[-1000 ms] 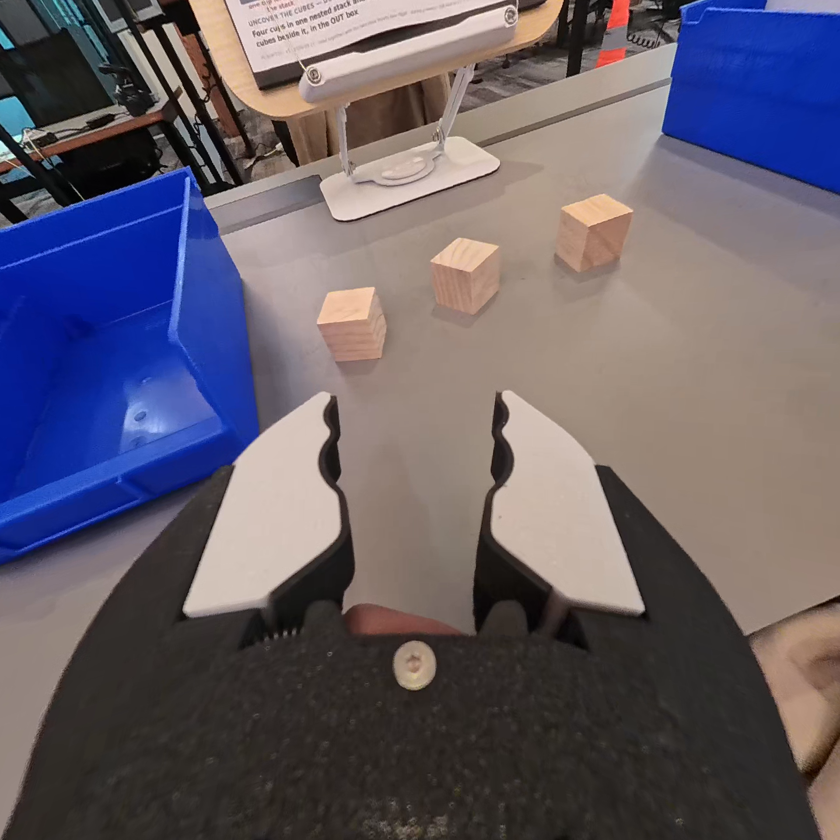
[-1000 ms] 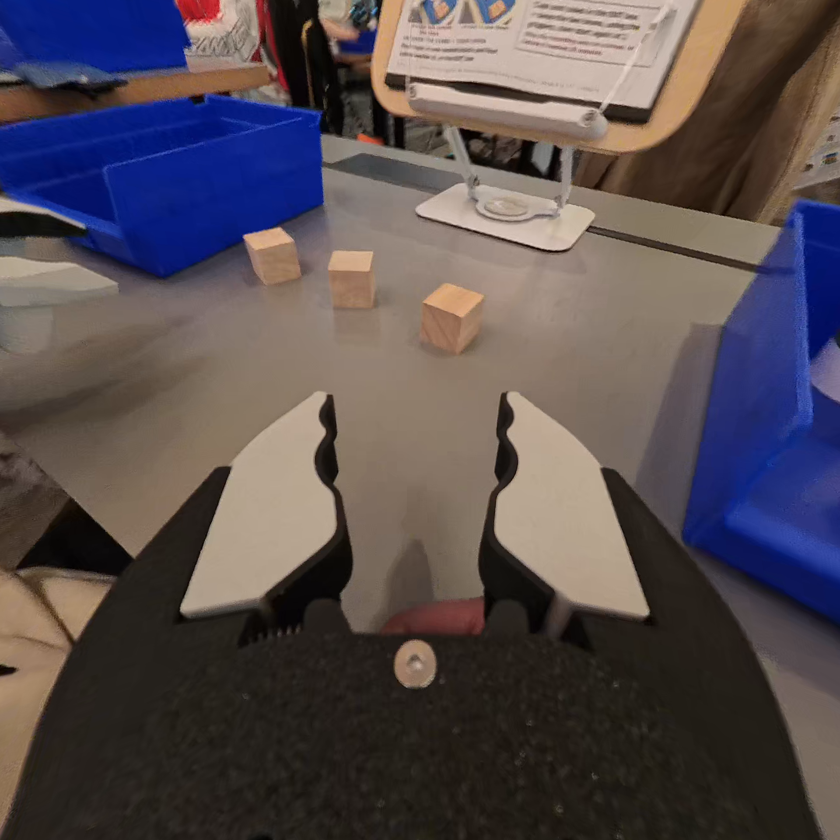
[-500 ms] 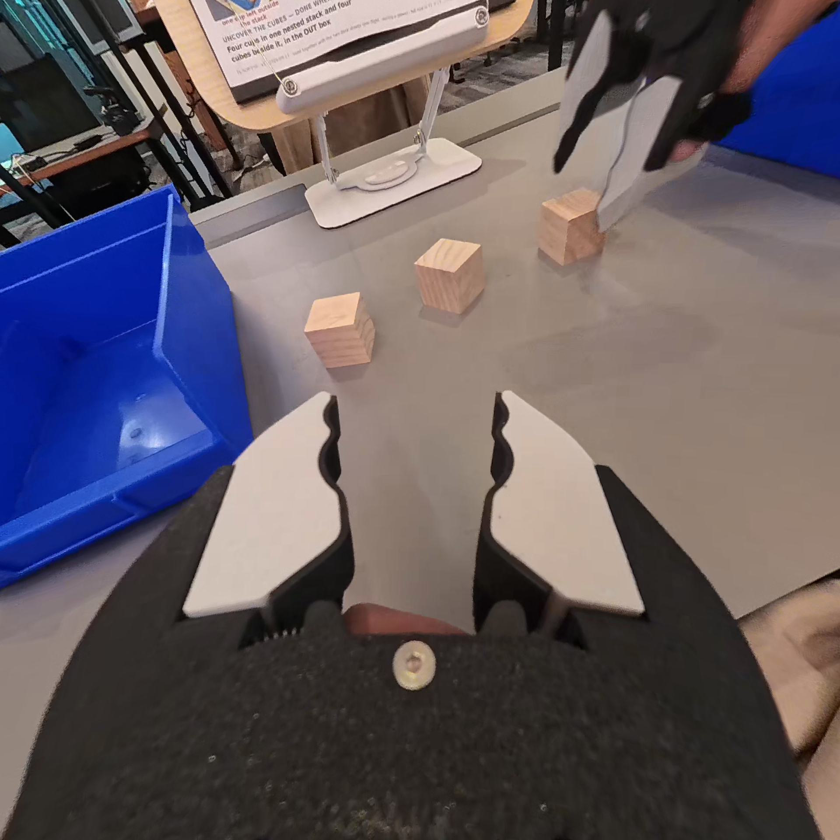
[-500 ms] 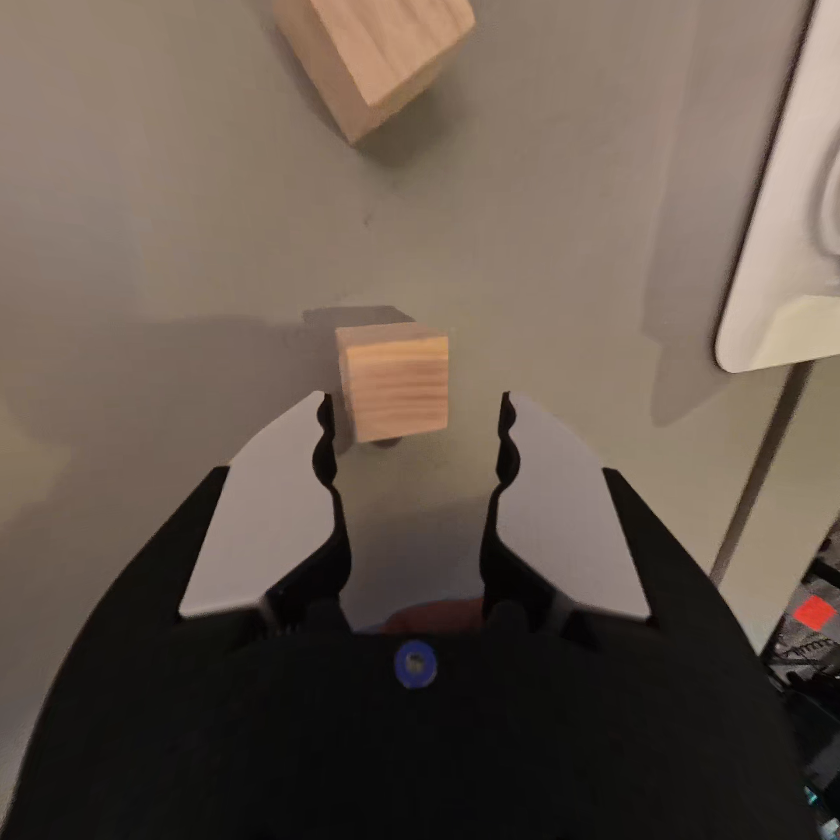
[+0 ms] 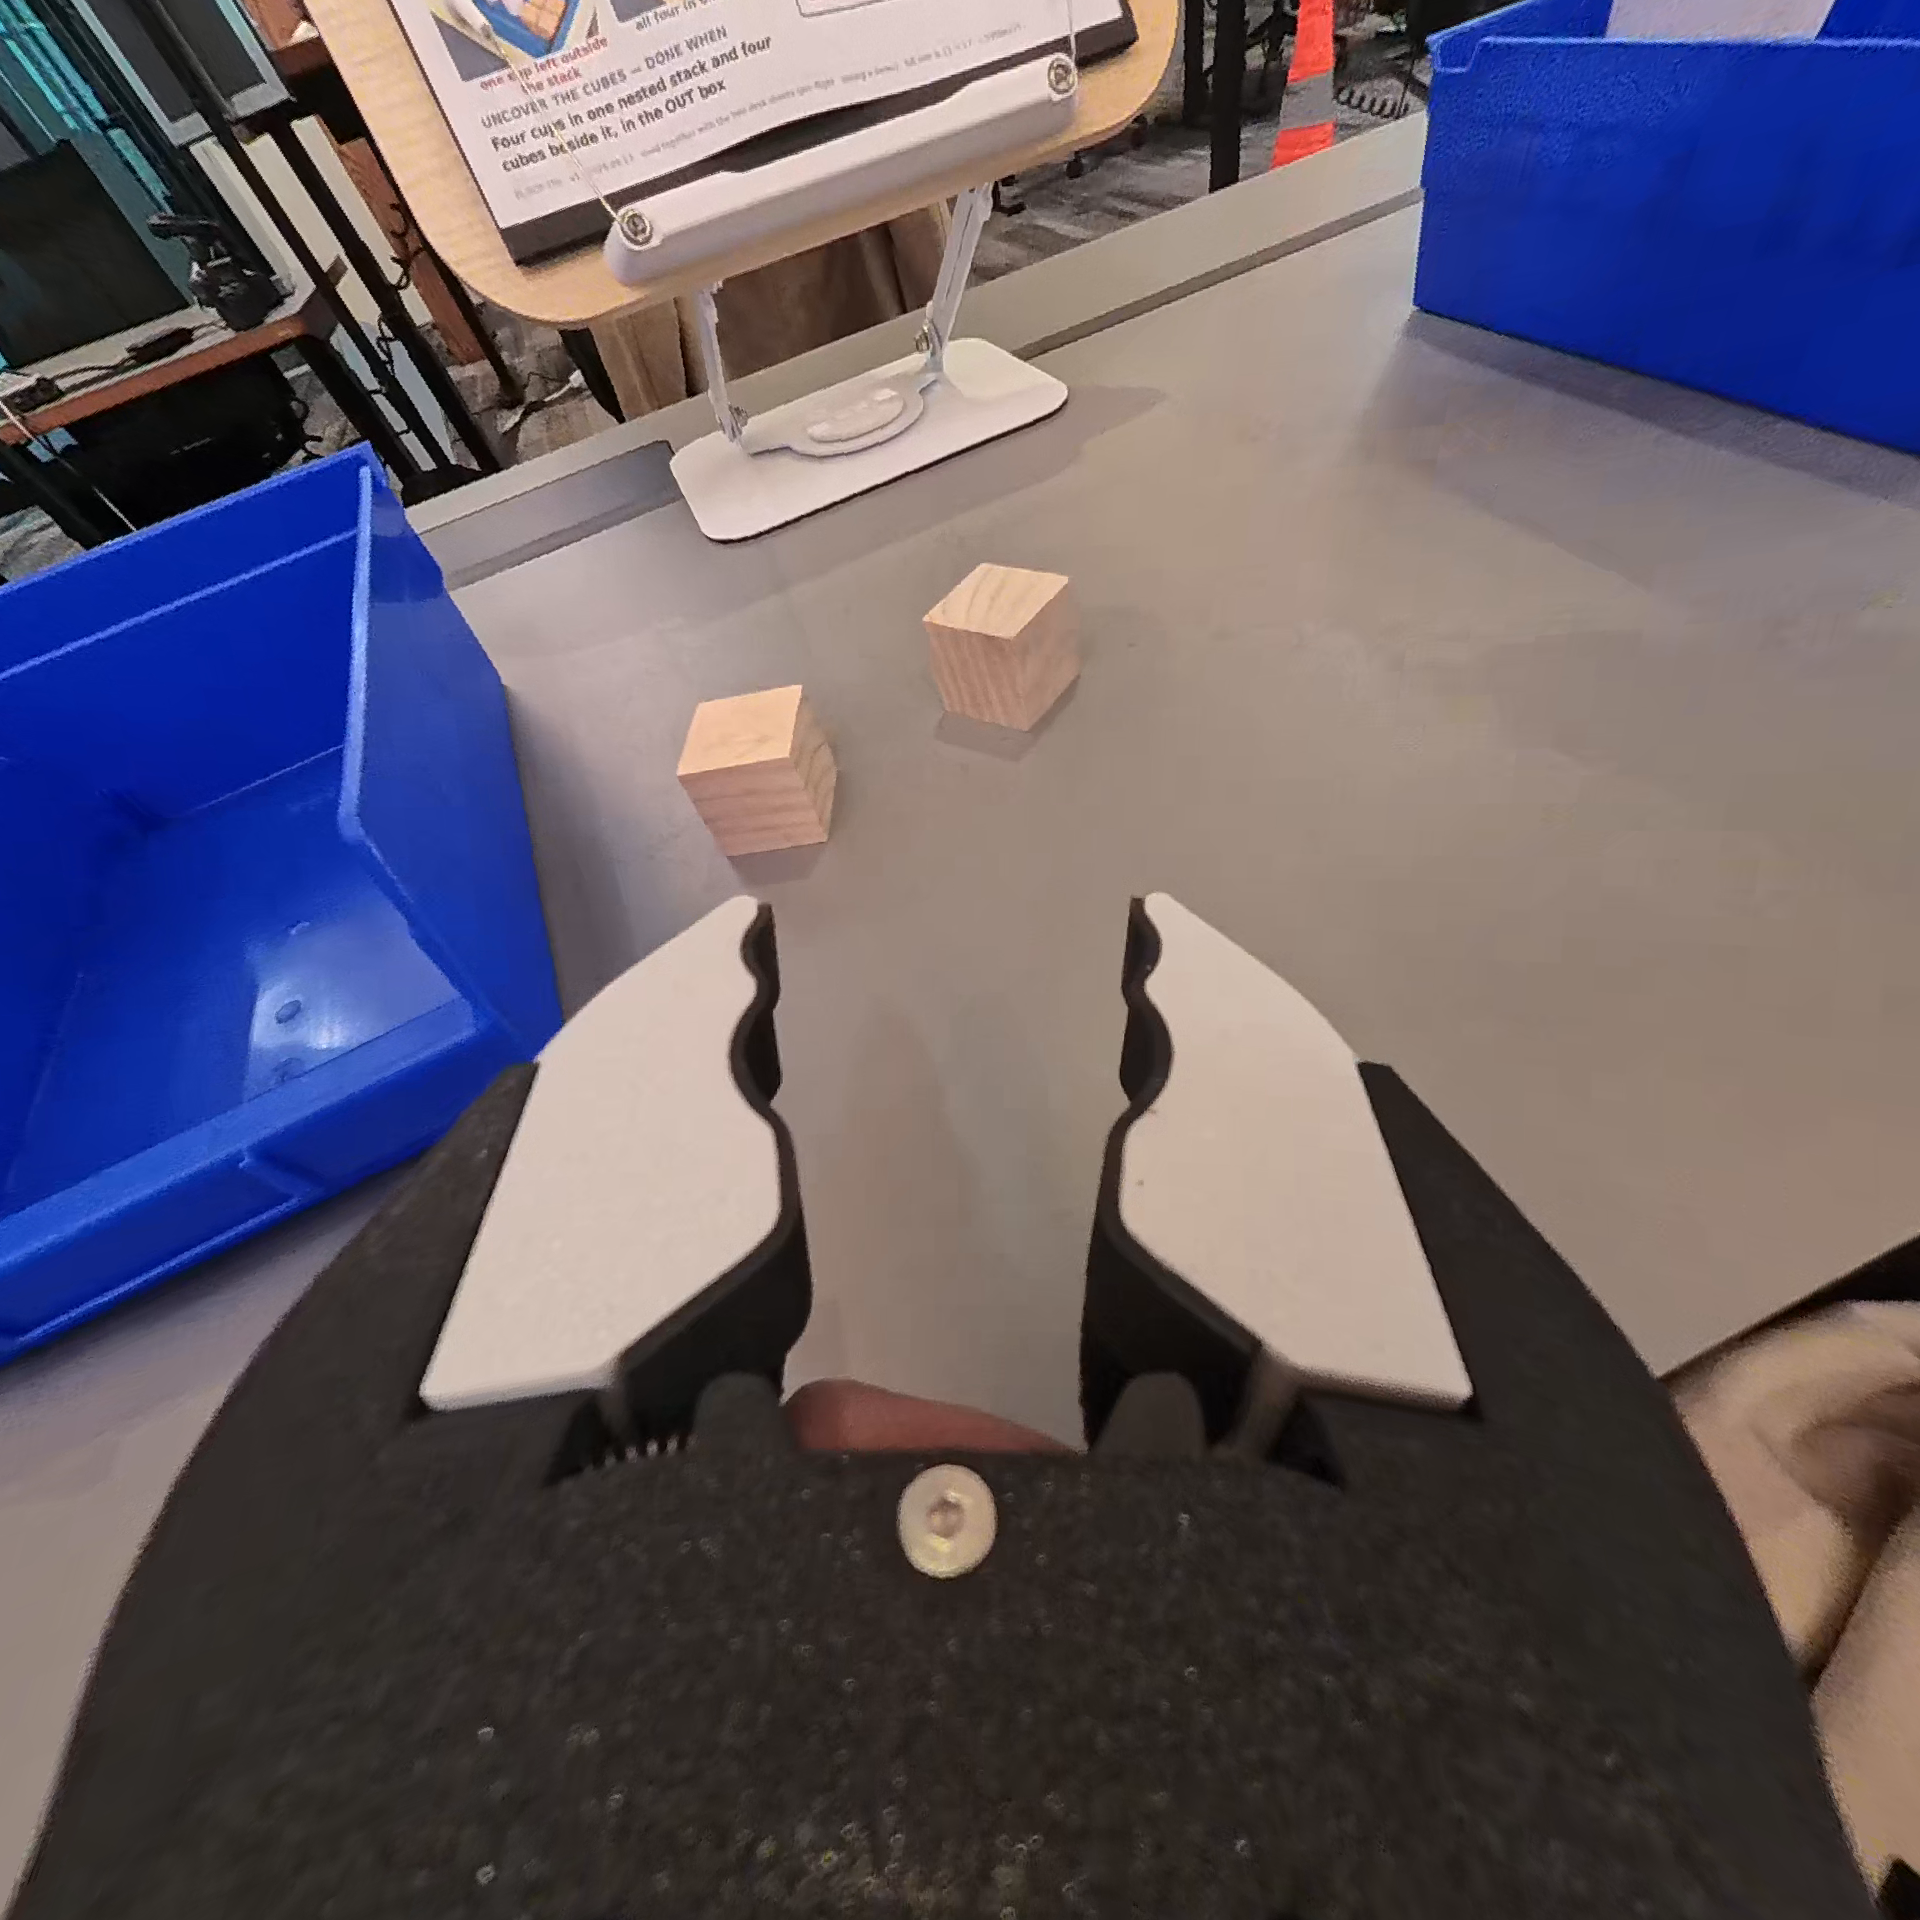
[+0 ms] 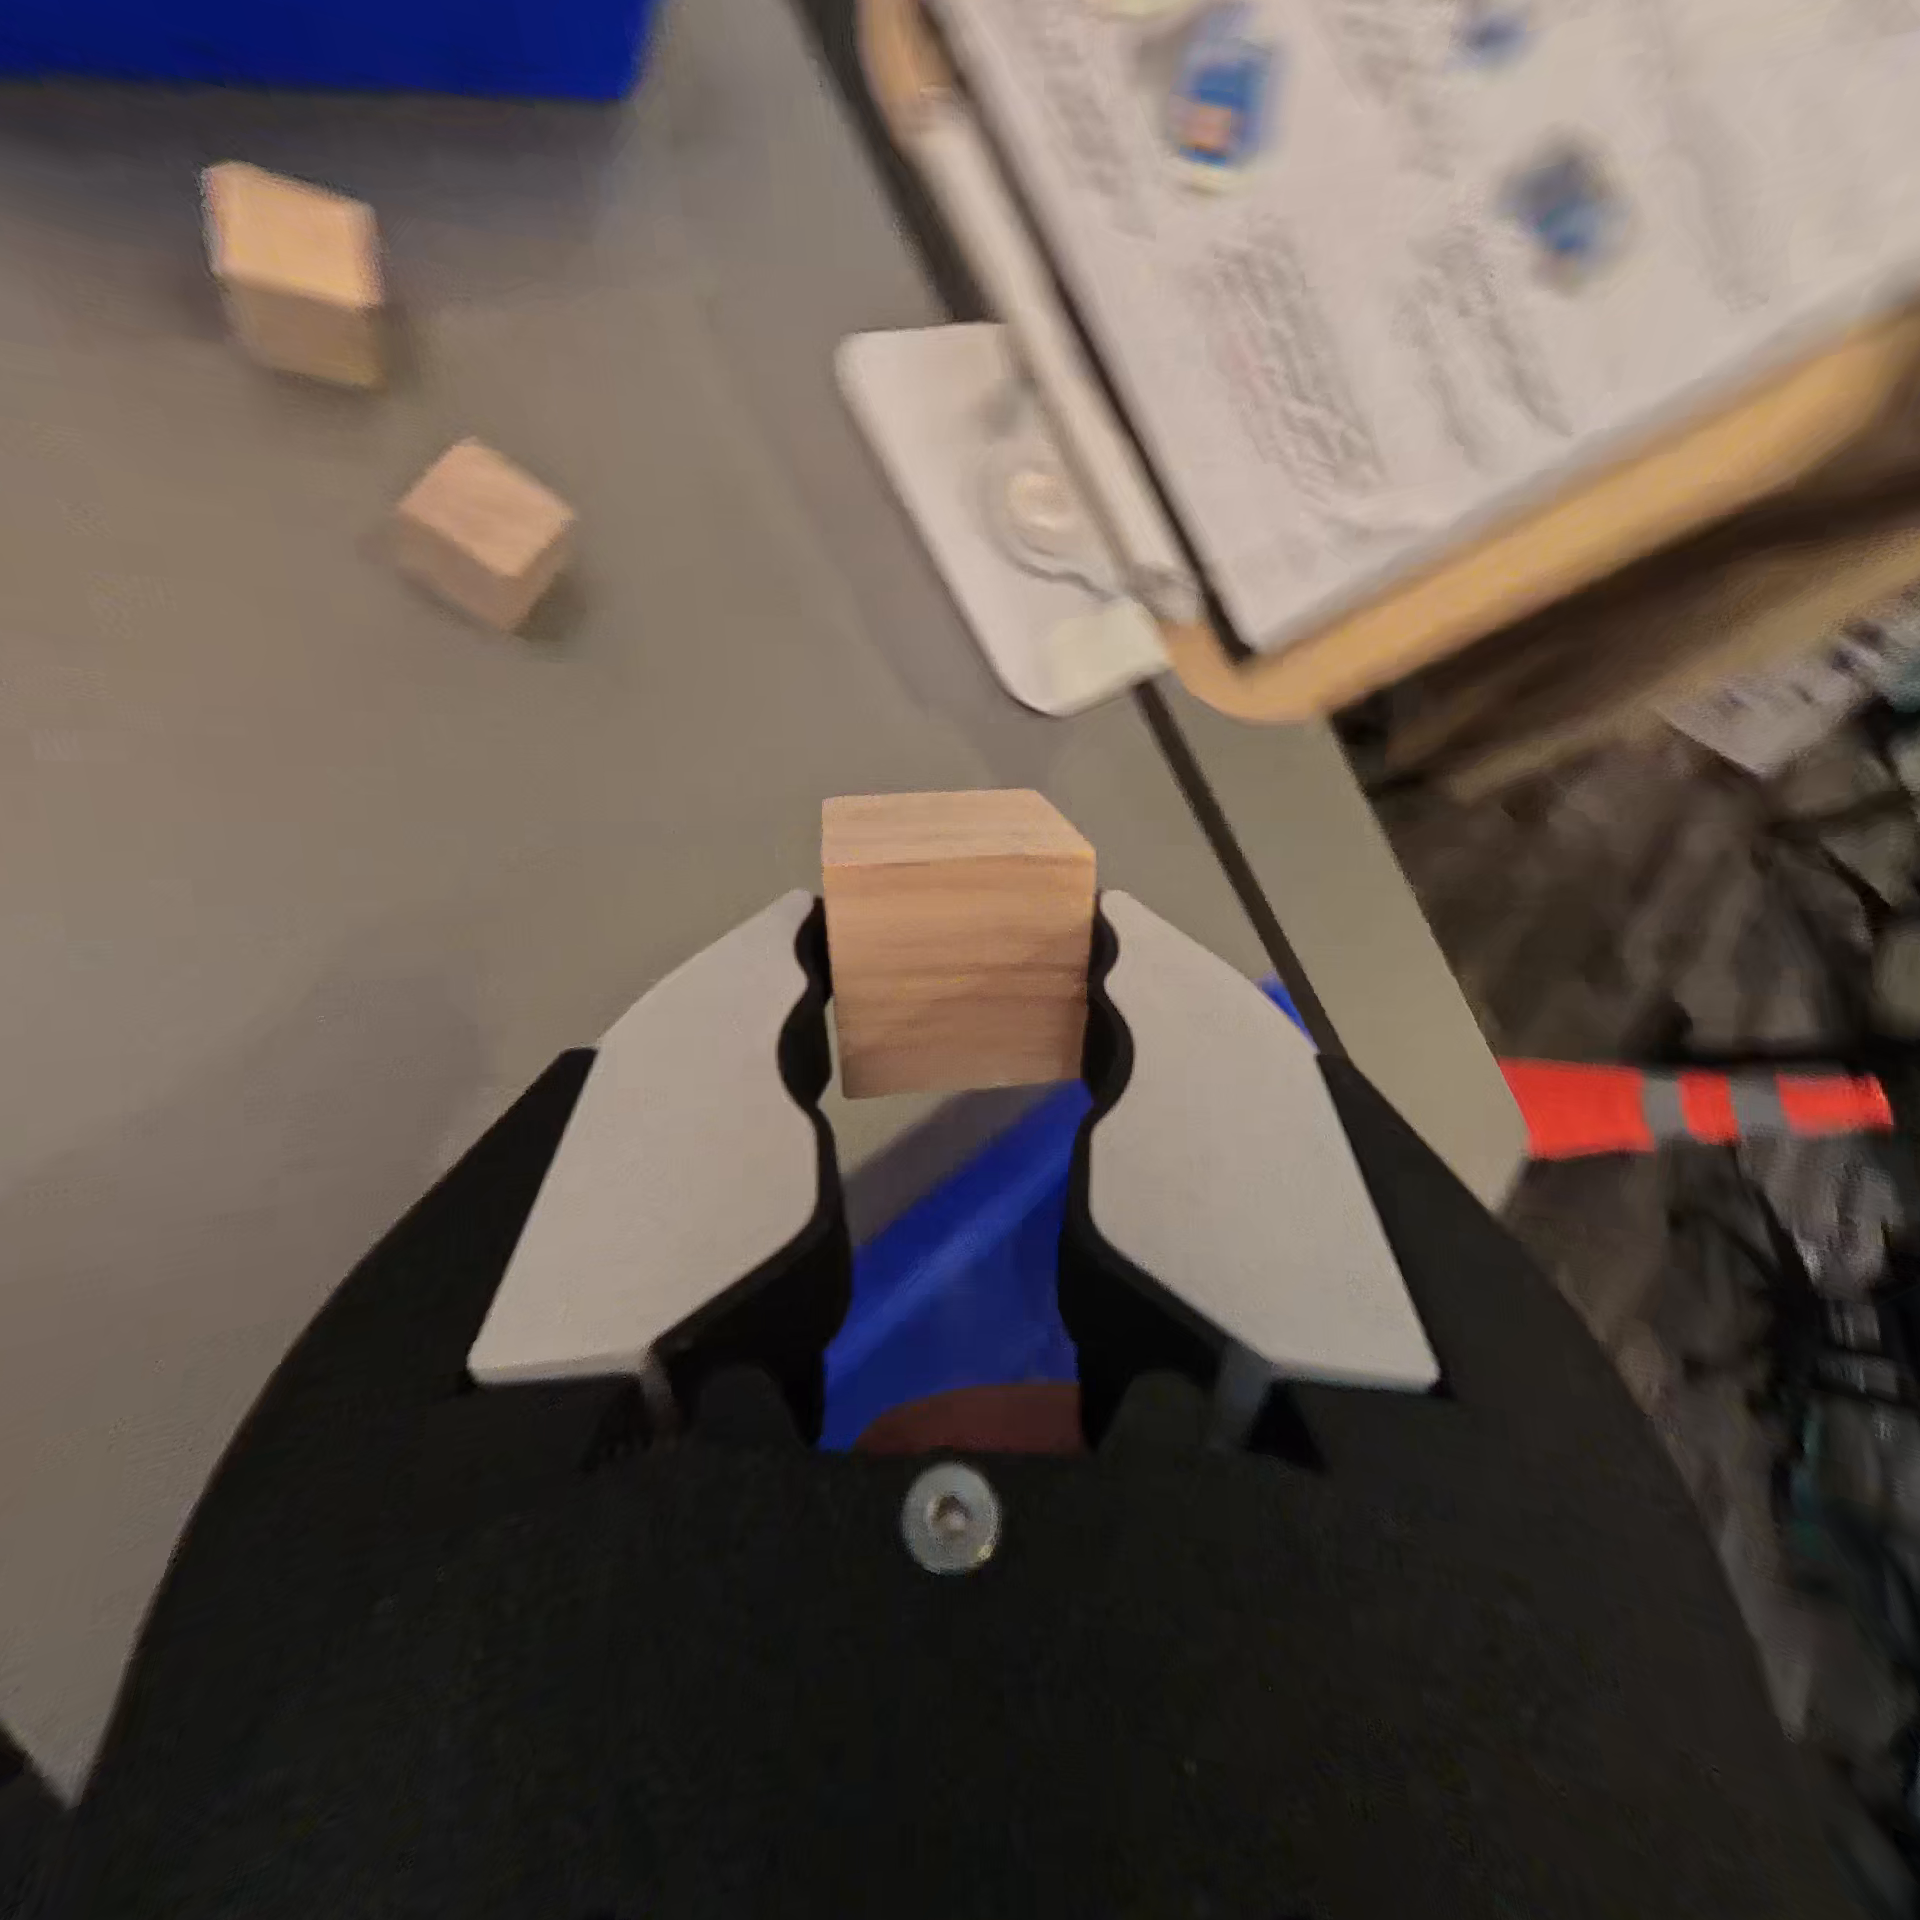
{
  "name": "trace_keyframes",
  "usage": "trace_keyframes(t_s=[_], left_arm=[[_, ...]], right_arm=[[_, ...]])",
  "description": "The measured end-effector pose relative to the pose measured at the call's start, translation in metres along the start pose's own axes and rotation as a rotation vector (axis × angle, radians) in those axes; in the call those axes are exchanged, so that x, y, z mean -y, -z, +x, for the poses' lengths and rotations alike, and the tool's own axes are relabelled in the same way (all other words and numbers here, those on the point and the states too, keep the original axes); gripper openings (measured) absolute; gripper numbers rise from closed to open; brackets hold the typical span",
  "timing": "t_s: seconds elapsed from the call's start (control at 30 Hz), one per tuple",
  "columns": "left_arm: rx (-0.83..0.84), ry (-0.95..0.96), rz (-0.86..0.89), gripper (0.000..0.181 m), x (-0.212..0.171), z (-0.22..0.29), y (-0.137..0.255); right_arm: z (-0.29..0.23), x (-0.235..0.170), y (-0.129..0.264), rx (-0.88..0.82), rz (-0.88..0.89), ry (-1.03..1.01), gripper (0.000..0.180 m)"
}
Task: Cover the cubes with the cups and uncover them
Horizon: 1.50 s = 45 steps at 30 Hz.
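My right gripper [image 6: 956, 914] is shut on a wooden cube [image 6: 956, 956] and holds it in the air above a blue bin's edge [image 6: 966, 1236]. Two more wooden cubes stay on the grey table: a near one [image 5: 756, 769] and a far one [image 5: 1000, 644] in the left wrist view; they also show blurred in the right wrist view [image 6: 483, 535] [image 6: 296, 275]. My left gripper [image 5: 951, 914] is open and empty, low over the table just short of the near cube. No cups are in view.
A blue bin [image 5: 229, 883] stands open at the left and another blue bin [image 5: 1662, 239] at the back right. A white stand [image 5: 873, 447] holding a wooden board with an instruction sheet [image 5: 748, 94] is behind the cubes. A sleeve [image 5: 1829, 1455] shows at the lower right.
My right gripper came down over the rightmost cube, shut on it and lifted it off the table toward the right bin. My left gripper stayed open and barely moved.
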<state>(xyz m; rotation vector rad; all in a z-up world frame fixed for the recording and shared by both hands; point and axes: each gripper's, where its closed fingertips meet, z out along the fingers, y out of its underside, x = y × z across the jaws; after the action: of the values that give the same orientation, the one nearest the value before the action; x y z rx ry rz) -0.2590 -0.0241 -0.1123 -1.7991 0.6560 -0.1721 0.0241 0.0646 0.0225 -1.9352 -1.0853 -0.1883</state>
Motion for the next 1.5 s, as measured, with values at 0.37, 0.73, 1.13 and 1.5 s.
trace_keyframes(t_s=[0.37, 0.73, 1.13, 1.5], left_arm=[[-0.036, -0.034, -0.013, 0.064, -0.001, 0.015, -0.002], [-0.034, -0.037, -0.017, 0.064, -0.002, 0.011, -0.003], [-0.021, -0.039, -0.020, 0.064, -0.004, 0.008, -0.005], [0.042, 0.036, -0.011, 0.064, -0.008, -0.011, -0.008]], right_arm=[[0.025, -0.272, 0.023, -0.015, -0.626, -0.827, 0.046], [0.012, -0.315, -0.016, 0.071, -0.859, -0.873, 0.046], [0.029, -0.246, 0.018, -0.160, -0.420, -0.741, 0.072], [-0.172, -0.081, 0.024, -0.211, 0.484, -0.595, 0.073]])
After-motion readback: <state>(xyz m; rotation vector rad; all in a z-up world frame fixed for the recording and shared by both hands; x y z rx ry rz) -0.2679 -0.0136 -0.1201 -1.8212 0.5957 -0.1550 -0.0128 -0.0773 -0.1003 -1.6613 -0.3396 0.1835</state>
